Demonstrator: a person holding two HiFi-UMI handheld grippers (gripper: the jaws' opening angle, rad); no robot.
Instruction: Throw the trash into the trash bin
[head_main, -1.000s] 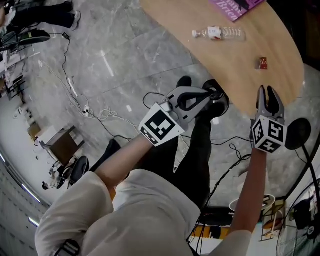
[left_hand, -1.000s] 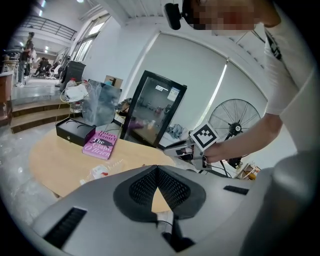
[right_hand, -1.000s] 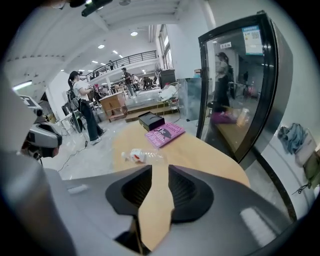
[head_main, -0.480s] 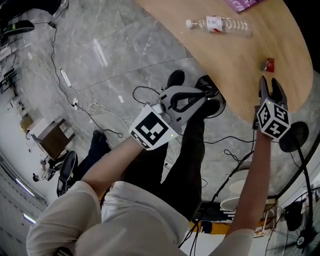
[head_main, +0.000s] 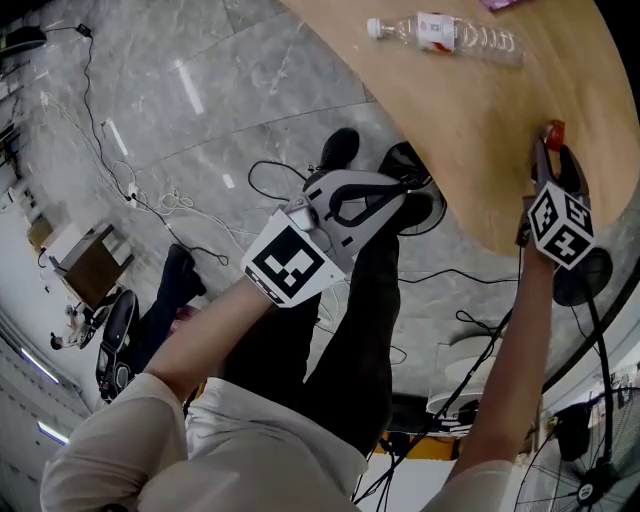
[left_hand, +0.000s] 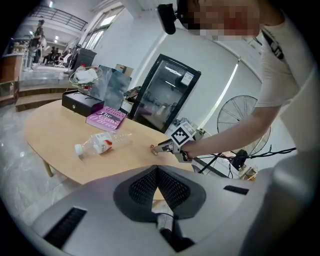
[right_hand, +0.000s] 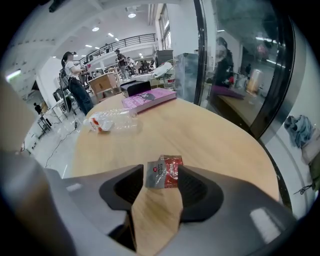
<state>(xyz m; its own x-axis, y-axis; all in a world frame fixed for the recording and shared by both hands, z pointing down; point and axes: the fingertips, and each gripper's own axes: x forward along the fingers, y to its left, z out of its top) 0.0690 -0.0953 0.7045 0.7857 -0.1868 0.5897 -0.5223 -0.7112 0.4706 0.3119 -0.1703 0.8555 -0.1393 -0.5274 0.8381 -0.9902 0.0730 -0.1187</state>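
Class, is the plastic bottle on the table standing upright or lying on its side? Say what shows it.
Lying on its side: the plastic bottle rests lengthwise on the wooden table, cap pointing sideways.

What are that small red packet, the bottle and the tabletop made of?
The packet looks like thin glossy foil or plastic film: creased and shiny. The bottle: clear thin plastic, see-through and ribbed. The tabletop: light wood or wood-look laminate, matte with faint grain.

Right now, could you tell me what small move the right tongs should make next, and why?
Probably close them: the right tongs have just been opening and now stand apart around the red wrapper on the table, not yet pinching it.
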